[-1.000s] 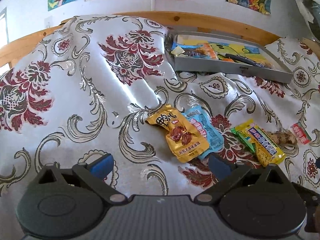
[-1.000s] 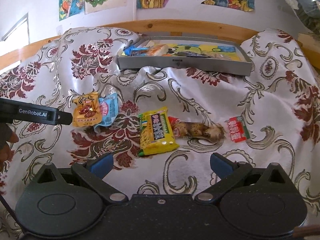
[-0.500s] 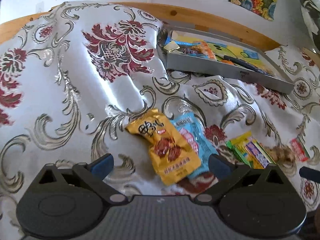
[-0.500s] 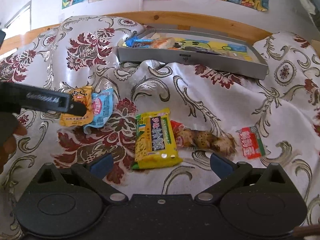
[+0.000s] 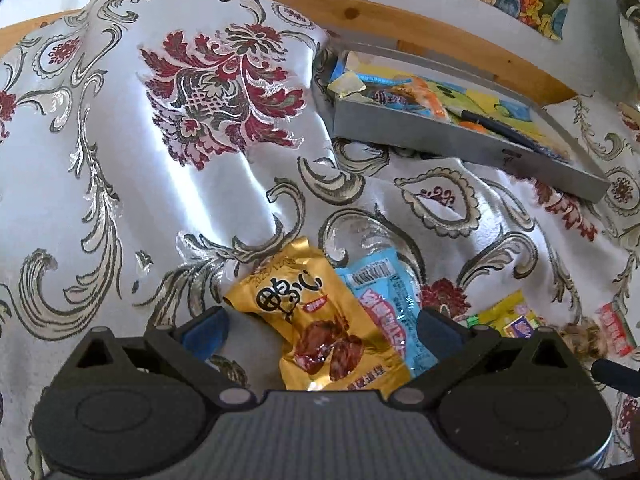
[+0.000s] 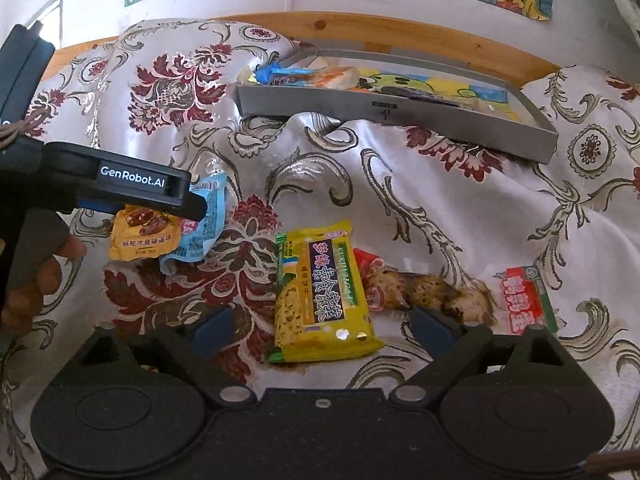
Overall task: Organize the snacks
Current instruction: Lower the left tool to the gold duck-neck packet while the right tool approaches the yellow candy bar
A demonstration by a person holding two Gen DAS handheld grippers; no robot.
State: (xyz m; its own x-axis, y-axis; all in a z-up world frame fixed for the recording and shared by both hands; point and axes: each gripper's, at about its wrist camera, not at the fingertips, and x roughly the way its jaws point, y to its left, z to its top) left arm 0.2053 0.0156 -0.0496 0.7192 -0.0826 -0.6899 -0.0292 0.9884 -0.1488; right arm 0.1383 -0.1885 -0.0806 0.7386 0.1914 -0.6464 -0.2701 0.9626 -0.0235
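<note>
A gold snack packet (image 5: 320, 320) lies on the patterned cloth, overlapping a light blue packet (image 5: 384, 304). My left gripper (image 5: 320, 330) is open, its fingers straddling the gold packet without touching it. From the right wrist view the left gripper (image 6: 160, 196) hovers over the gold packet (image 6: 140, 238) and blue packet (image 6: 204, 216). My right gripper (image 6: 320, 330) is open around the near end of a yellow biscuit packet (image 6: 324, 296). Beside that lie a brown snack in clear wrap (image 6: 420, 290) and a small red packet (image 6: 524, 304).
A grey tray (image 6: 400, 108) holding several snack packets sits at the back, near the wooden edge (image 6: 360, 28). The grey tray (image 5: 460, 148) shows at upper right in the left wrist view. The cloth (image 5: 120, 160) is rumpled. A hand (image 6: 36, 280) holds the left gripper.
Both grippers have moved forward and down. The left one now has the gold packet between its open fingers; the right one has closed in on the yellow packet.
</note>
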